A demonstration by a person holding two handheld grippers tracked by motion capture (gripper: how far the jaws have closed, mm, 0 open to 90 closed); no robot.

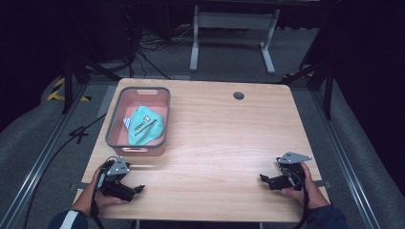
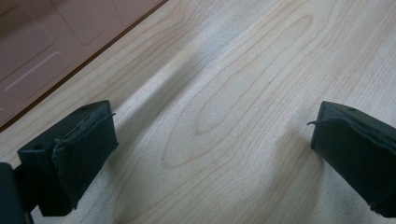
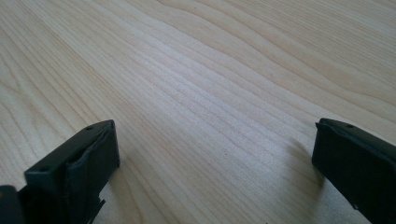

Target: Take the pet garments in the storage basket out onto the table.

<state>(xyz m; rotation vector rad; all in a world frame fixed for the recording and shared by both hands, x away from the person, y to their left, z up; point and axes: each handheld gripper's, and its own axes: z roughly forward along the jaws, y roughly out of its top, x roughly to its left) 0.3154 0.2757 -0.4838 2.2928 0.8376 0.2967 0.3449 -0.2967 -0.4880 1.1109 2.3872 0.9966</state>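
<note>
2 claws, left claw (image 1: 138,188) & right claw (image 1: 263,178) both wide, 1 pink bin (image 1: 113,125), 1 teal cloth (image 1: 148,125) inside

We see a teal cloth (image 1: 145,125), crumpled, with a white label showing, lying inside the pink bin (image 1: 116,110) at our desk's far left.

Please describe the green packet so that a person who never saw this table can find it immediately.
On the wooden table, look at the far left for a pink bin with a grey rim. The green packet lies inside it, over something white and blue.
</note>
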